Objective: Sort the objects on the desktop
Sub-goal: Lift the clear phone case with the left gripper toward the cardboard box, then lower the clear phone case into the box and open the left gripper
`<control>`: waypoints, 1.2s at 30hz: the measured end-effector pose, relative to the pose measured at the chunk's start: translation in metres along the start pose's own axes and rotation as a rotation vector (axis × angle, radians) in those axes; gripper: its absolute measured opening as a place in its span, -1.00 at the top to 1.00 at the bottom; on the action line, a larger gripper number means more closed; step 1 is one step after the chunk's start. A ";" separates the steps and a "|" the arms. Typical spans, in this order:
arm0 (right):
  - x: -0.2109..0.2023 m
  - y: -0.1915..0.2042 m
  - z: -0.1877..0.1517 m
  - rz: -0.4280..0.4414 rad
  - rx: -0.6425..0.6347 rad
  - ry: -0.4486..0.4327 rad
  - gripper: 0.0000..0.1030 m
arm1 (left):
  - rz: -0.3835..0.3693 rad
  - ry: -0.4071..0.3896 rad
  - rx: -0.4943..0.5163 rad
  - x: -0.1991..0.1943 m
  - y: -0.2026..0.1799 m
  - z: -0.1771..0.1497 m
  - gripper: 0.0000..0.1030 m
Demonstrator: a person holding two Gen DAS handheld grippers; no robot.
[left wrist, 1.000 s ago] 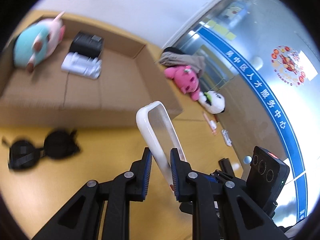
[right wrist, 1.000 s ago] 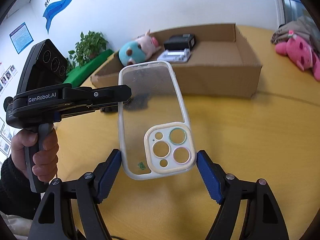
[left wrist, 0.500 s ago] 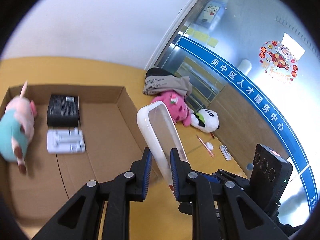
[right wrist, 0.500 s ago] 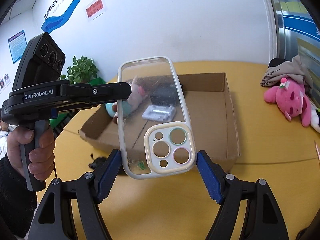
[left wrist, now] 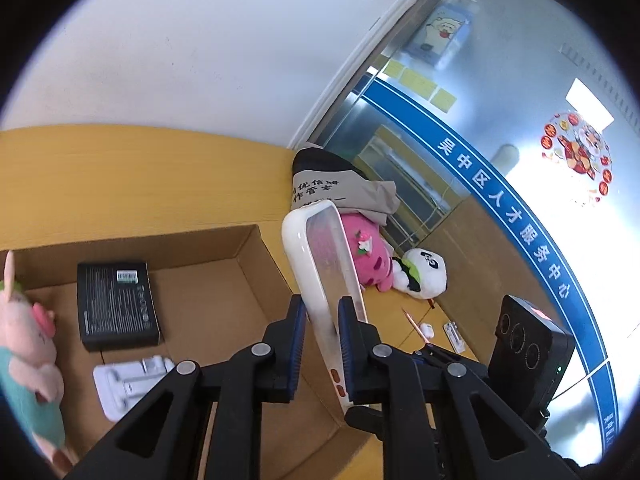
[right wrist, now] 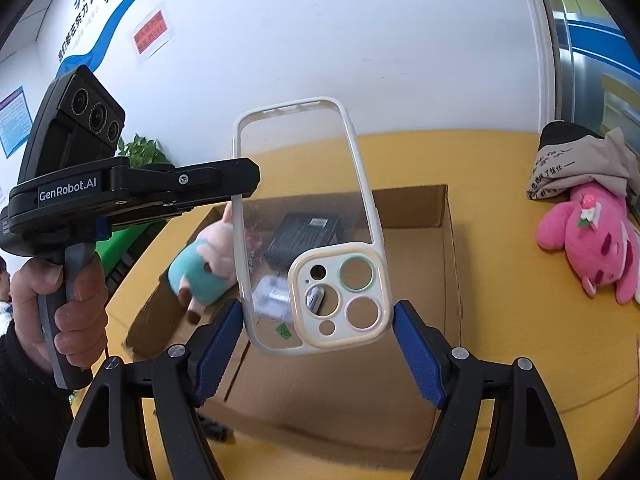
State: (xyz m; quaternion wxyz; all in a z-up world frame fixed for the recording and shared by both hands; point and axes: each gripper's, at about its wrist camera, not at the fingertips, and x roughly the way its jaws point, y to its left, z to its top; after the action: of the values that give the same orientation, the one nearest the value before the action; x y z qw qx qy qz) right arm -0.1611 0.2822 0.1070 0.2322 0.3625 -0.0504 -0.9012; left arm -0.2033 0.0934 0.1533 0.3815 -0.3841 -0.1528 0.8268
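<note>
Clear plastic case is clamped edge-on in left gripper, held above the box w/ camera cutout low, prob. so it drops in flat. Right gripper has jaws apart either side of case, not touching, likely just let go.

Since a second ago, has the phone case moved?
Yes. The phone case, clamped in the left gripper, has travelled from above the bare table to above the cardboard box.

Potted plant, wall posters, glass partition
</note>
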 end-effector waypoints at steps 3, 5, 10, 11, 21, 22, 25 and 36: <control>0.021 -0.012 0.019 -0.015 0.014 0.018 -0.57 | -0.002 0.013 -0.011 0.015 0.012 0.017 0.70; 0.031 -0.019 0.029 -0.016 0.026 0.031 -0.57 | -0.002 0.024 -0.023 0.027 0.023 0.026 0.70; 0.071 -0.038 0.044 -0.014 0.074 0.090 -0.57 | -0.006 0.057 -0.091 0.063 0.064 0.036 0.71; 0.080 -0.042 0.044 -0.017 0.081 0.100 -0.57 | -0.005 0.067 -0.108 0.071 0.073 0.036 0.71; 0.157 -0.071 0.028 -0.054 0.200 0.212 -0.57 | 0.000 0.130 -0.261 0.128 0.140 0.025 0.73; 0.160 -0.071 0.030 -0.062 0.203 0.220 -0.57 | -0.003 0.133 -0.274 0.130 0.144 0.024 0.72; 0.167 -0.064 0.031 -0.127 0.159 0.244 -0.57 | 0.002 0.144 -0.282 0.137 0.149 0.023 0.70; 0.186 -0.027 0.012 -0.358 -0.057 0.331 -0.42 | 0.051 0.204 -0.325 0.144 0.163 0.011 0.71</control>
State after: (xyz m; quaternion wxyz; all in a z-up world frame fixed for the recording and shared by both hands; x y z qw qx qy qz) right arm -0.2965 0.2208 -0.0081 0.0840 0.5018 0.0788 -0.8573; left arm -0.3546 0.0940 -0.0035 0.3072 -0.5260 -0.2350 0.7575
